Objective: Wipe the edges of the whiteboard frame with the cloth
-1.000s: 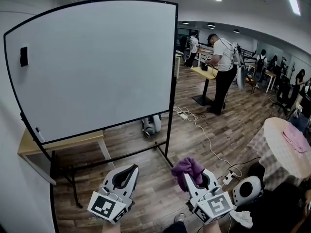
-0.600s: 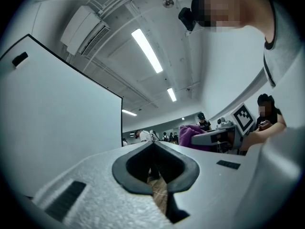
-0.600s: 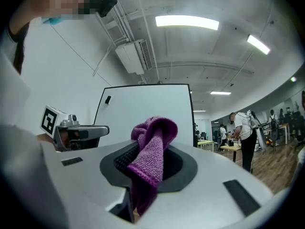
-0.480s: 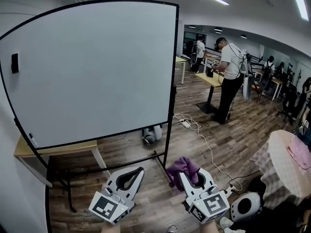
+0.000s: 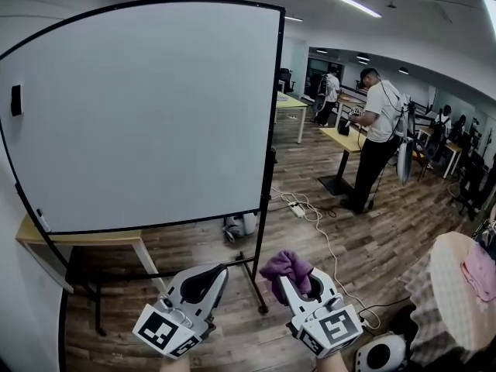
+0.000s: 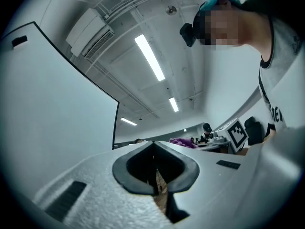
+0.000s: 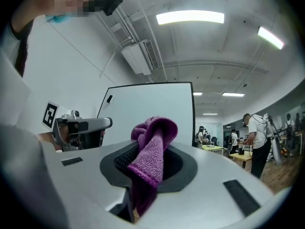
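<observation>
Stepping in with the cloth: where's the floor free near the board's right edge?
Bare wooden floor lies right of the black-framed whiteboard, up to the white power strip. Under the board it's crowded: light wooden table, white device.

One whiteboard, one cloth, two claws

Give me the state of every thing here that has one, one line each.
whiteboard: upright on its stand, surface blank, neither gripper touching it.
cloth: purple, bunched, clamped in the right gripper, clear of the board's frame.
right gripper: shut on the cloth.
left gripper: jaws together, holding nothing.
small black block: stuck to the board near its left edge.
</observation>
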### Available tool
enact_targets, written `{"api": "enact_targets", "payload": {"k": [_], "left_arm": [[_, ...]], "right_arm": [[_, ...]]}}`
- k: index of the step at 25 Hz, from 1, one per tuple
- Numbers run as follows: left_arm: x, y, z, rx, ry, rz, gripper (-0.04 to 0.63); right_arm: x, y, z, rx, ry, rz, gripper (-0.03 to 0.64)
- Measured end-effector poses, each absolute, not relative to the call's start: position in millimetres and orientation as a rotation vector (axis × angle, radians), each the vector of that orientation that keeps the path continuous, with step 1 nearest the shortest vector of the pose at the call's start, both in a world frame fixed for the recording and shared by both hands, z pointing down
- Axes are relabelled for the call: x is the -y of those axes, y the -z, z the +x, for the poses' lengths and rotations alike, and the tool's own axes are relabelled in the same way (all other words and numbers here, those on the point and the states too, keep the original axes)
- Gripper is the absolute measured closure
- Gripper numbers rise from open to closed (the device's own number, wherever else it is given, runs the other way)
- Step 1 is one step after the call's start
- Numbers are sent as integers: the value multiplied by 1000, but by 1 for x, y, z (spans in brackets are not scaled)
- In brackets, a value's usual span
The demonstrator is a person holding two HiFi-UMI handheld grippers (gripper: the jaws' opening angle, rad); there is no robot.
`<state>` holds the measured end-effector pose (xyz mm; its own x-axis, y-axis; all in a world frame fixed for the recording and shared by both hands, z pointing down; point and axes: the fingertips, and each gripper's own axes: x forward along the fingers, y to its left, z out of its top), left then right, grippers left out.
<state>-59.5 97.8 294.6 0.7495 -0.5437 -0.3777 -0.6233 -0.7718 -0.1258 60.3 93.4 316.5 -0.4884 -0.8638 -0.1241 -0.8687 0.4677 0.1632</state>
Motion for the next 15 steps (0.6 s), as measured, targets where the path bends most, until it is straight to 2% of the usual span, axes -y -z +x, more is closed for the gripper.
{"api": "enact_targets", "payload": {"k": [6,15], "left_arm": [[-79,-296,-43,-1073,-414,-2630,578],[-37,-301,-15,-1078,-325,-2616,578]], "right_arm": [[-76,-320,88,-2678,-284,-1544,540],[-32,-323,110,-2663,-232,-1535,540]]}}
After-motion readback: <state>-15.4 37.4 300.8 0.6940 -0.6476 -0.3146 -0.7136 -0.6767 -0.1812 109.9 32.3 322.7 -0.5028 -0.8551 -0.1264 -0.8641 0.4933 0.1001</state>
